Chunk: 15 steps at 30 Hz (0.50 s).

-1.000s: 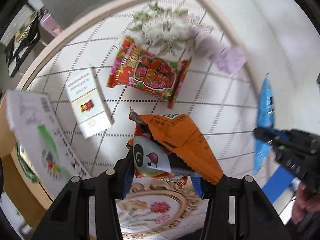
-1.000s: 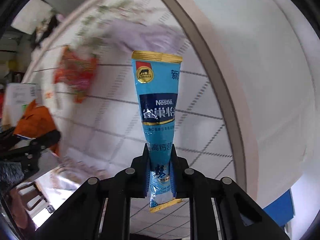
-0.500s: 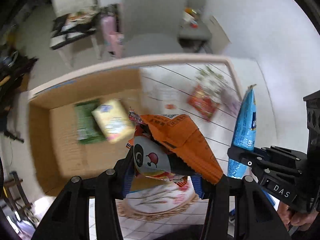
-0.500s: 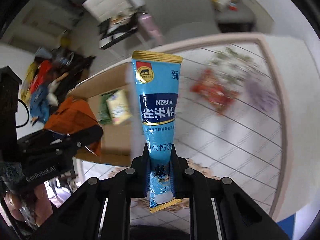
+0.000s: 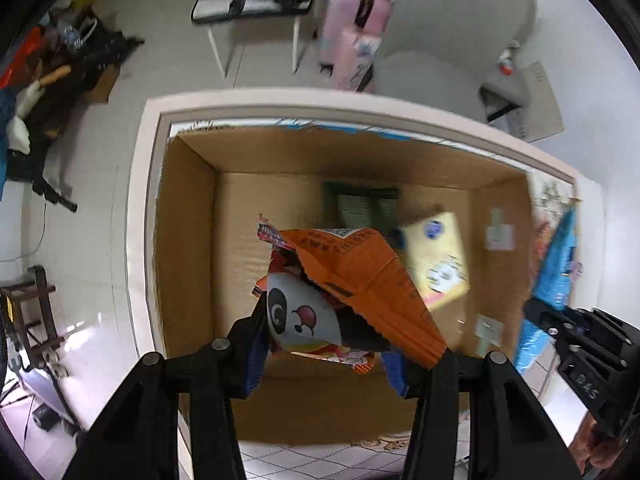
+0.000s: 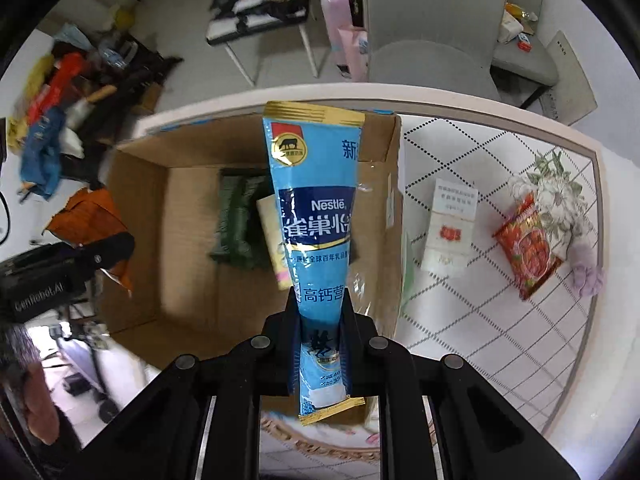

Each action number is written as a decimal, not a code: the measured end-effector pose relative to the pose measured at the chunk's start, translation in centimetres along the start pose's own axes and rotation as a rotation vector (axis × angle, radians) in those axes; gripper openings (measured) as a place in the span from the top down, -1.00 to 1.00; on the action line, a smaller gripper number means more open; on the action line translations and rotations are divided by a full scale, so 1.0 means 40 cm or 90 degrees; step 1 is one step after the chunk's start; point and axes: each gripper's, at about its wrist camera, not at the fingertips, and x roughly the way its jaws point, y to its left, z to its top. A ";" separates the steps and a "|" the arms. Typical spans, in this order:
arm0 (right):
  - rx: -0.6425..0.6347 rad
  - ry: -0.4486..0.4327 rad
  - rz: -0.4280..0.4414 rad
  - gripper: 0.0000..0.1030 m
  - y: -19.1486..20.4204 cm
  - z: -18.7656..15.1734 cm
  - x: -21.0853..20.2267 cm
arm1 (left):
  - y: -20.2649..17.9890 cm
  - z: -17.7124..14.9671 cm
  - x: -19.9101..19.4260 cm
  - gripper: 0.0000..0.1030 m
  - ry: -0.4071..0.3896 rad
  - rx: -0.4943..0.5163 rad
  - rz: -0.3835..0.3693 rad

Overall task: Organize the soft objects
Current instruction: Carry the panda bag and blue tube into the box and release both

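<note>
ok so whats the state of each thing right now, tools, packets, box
left tool: shut on the orange snack packet
orange snack packet: crumpled, held above the box
right tool: shut on the blue Nestle sachet
blue Nestle sachet: sealed, held by its lower end
cardboard box: open, green and yellow packets inside
red snack packet: sealed, lying on the table
white carton: closed, lying flat

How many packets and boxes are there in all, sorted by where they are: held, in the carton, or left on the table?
Held in the grippers: 2, orange panda snack bag and blue Nestle sachet
In the cardboard carton: 2, green packet and yellow packet
On the table: 2, white box and red snack packet
Total: 6
</note>
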 end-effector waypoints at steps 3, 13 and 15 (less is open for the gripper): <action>0.003 0.015 -0.031 0.68 -0.001 0.039 0.048 | 0.016 0.030 0.052 0.12 0.023 0.000 0.011; 0.020 0.026 -0.078 0.53 -0.015 0.086 0.118 | 0.033 0.084 0.134 0.08 0.059 -0.025 0.020; 0.019 0.012 -0.085 0.45 -0.011 0.084 0.102 | 0.030 0.088 0.131 -0.15 0.057 -0.023 0.031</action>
